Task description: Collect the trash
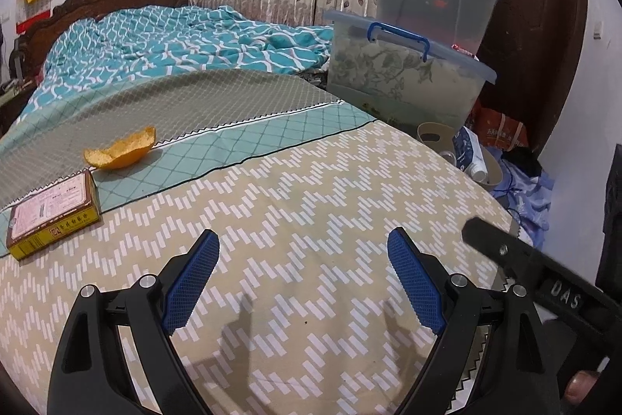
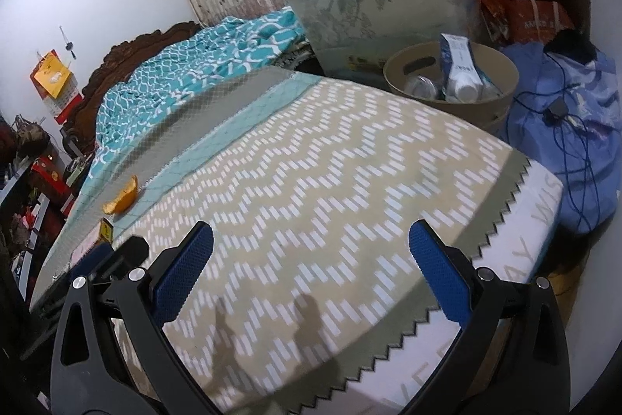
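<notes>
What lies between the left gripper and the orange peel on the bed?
Only bare patterned mat, as the left wrist view shows. The yellow box sits off to the side of the left gripper, nearer the orange peel.

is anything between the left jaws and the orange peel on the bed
Nothing visible blocks it. The left gripper is open over bare patterned cover, and the orange peel lies ahead to its left. The yellow box sits nearer than the peel, just left of the direct line.
</notes>
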